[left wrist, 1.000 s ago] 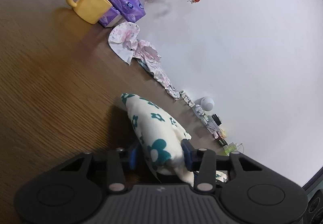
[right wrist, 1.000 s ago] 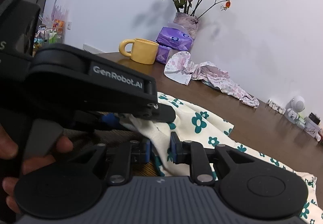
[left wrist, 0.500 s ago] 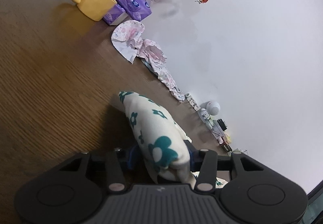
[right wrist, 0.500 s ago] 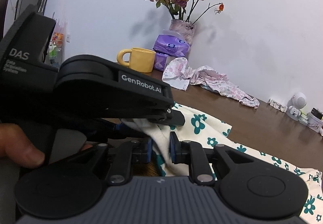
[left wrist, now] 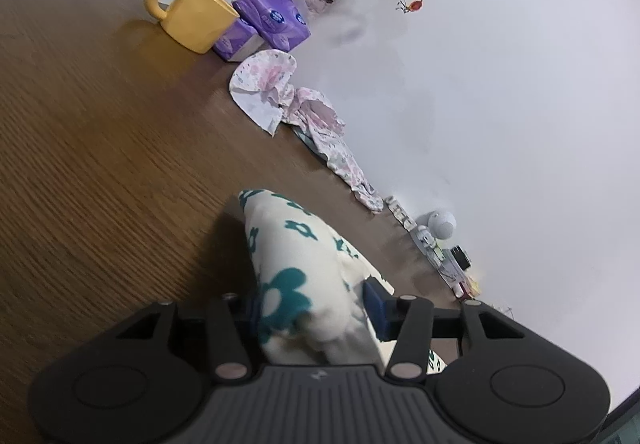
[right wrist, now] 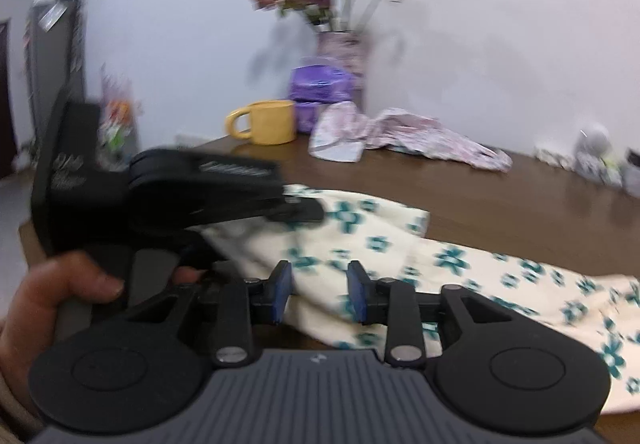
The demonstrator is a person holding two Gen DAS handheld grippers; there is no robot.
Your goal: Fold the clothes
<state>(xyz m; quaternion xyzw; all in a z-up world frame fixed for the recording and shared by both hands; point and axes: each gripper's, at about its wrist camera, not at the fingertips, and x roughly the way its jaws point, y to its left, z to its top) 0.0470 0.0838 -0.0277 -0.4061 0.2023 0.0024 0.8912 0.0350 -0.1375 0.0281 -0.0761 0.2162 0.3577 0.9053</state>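
1. Both tools have just been opening: the right tool now stands with its pads clear of the cream floral cloth, which it pinched a second ago.
2. Left tool has widened too, a bunched fold of that cloth between its jaws; whether the pads press it, I cannot tell.
3. Cloth lies spread on the tabletop, running toward 3 o'clock.
4. Yellow mug sits at 11 o'clock, beside the pink floral garment.
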